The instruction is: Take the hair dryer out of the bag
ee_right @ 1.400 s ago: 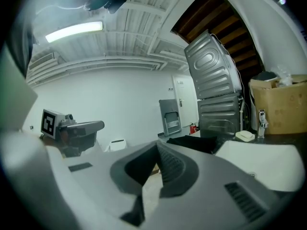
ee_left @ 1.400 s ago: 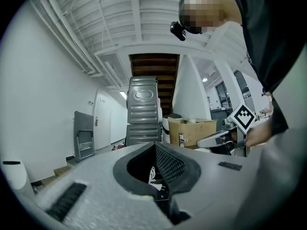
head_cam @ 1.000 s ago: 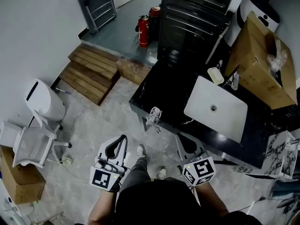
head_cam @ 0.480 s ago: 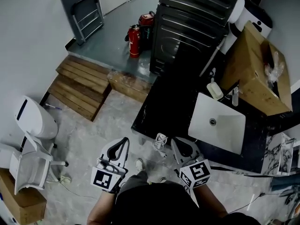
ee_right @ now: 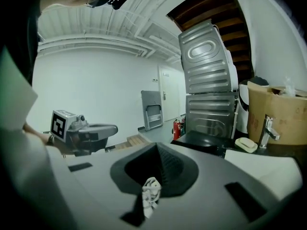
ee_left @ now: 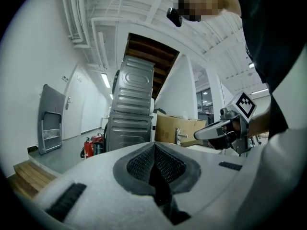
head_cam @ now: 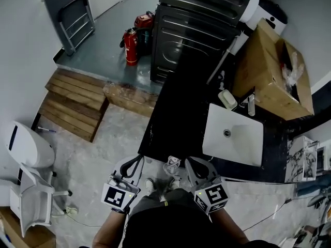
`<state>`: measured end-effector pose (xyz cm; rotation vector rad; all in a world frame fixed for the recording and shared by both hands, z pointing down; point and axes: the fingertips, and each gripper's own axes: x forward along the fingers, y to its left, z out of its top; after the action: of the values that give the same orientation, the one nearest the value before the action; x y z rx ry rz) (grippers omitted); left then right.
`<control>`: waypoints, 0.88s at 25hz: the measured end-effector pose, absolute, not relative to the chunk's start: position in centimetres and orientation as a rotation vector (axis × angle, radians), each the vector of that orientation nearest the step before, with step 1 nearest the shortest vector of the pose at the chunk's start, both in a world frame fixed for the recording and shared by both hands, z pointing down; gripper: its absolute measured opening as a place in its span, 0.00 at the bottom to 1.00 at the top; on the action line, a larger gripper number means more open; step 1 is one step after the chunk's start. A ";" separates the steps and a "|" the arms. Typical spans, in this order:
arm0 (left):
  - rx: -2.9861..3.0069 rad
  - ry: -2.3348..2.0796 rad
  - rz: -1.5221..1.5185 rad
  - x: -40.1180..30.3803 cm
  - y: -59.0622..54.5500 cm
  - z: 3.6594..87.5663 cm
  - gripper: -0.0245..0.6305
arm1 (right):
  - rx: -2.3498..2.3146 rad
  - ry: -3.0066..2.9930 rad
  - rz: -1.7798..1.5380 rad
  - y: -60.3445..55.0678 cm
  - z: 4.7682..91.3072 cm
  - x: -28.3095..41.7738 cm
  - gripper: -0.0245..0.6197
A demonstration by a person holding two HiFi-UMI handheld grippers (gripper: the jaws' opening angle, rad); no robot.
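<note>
Left claw point(head_cam: 138, 159) closed on nothing, right claw point(head_cam: 187, 160) likewise closed, small white bundle point(head_cam: 172, 165) lying between them at black table point(head_cam: 178, 112) edge.

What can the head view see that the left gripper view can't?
Only the head view shows the white chair and the tangled white cord. Only the left gripper view shows the ceiling light high up on the white ceiling. Both show the red fire extinguisher, the cardboard box, the wooden steps and the right gripper, with its jaws together.
</note>
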<state>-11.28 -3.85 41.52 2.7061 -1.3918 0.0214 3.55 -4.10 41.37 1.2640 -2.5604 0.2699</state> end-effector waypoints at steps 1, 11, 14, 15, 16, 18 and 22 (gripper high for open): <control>2.712 -1.377 0.025 -10.8 -4.2 41.6 0.07 | 1.268 -2.556 0.278 -4.3 41.6 3.8 0.06; 2.745 -1.326 0.072 -8.9 -6.1 40.8 0.07 | 1.292 -2.586 0.296 -6.3 41.4 4.6 0.06; 2.769 -1.311 0.116 -8.6 -6.7 41.4 0.07 | 1.290 -2.590 0.294 -6.6 41.4 4.5 0.06; 2.785 -1.307 0.133 -8.4 -6.8 41.6 0.07 | 1.291 -2.584 0.303 -6.6 41.6 4.7 0.06; 2.800 -1.301 0.155 -8.2 -6.9 42.0 0.07 | 1.294 -2.574 0.316 -6.5 41.9 4.9 0.06; 2.823 -1.266 0.209 -7.9 -7.1 43.1 0.07 | 1.300 -2.553 0.345 -6.3 42.6 5.1 0.06; 2.918 -1.098 0.346 -6.4 -8.2 46.5 0.22 | 1.272 -2.515 0.373 -6.1 44.3 5.0 0.06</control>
<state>-6.40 -8.21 46.50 2.9183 -1.0983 0.3464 4.98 -6.11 44.34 1.2718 -2.5151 0.3730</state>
